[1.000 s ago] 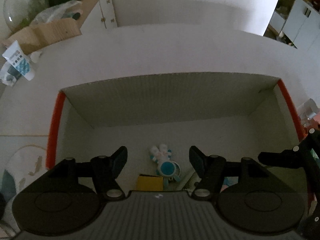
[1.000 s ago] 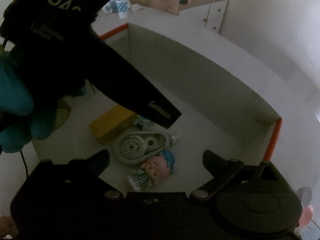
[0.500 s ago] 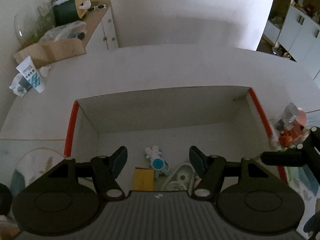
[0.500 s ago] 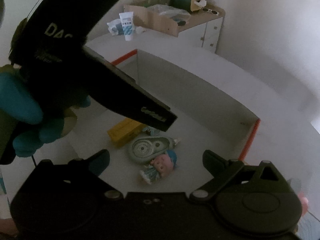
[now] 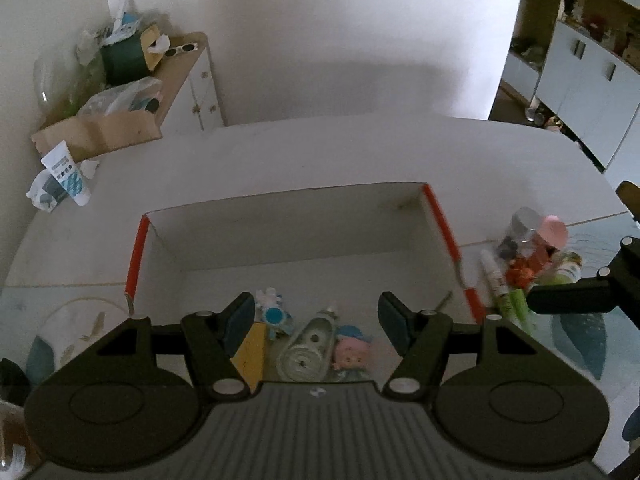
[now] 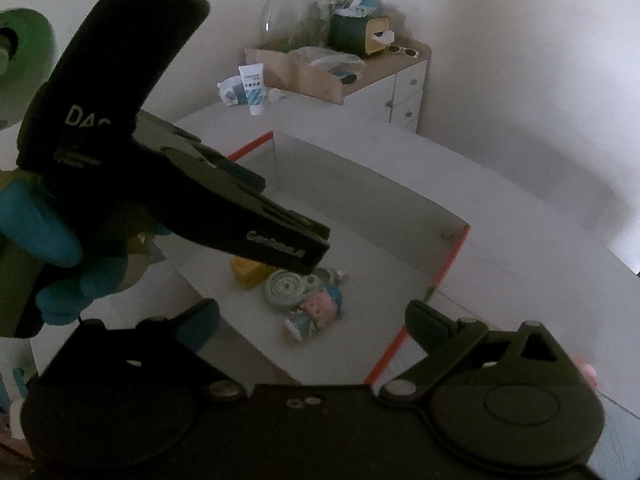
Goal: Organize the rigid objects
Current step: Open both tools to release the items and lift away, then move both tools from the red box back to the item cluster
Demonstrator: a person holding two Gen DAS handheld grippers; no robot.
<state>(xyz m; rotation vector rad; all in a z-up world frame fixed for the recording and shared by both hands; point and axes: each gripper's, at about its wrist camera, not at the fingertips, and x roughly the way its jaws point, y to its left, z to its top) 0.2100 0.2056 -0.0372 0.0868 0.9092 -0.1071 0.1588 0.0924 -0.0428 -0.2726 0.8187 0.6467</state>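
Nearest us, the left gripper (image 5: pixel 316 316) and the right gripper (image 6: pixel 312 322) both hang spread, with nothing between their fingers. Below them, inside the white box (image 5: pixel 280 220) on the worktop (image 5: pixel 320 152), we count four things bunched together: one yellow block (image 5: pixel 250 350), one tape dispenser (image 5: pixel 306 354), one pink-faced doll (image 5: pixel 352 354) and one blue-and-white figure (image 5: pixel 274 312). Beyond the box's right wall, several loose things cluster; their number we cannot tell.

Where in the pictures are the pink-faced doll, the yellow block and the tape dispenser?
Doll (image 6: pixel 318 307): right wrist view, on its pink face.
Yellow block (image 5: pixel 251 350): left wrist view, on its top face.
Tape dispenser (image 5: pixel 306 354): left wrist view, on its round wheel housing.
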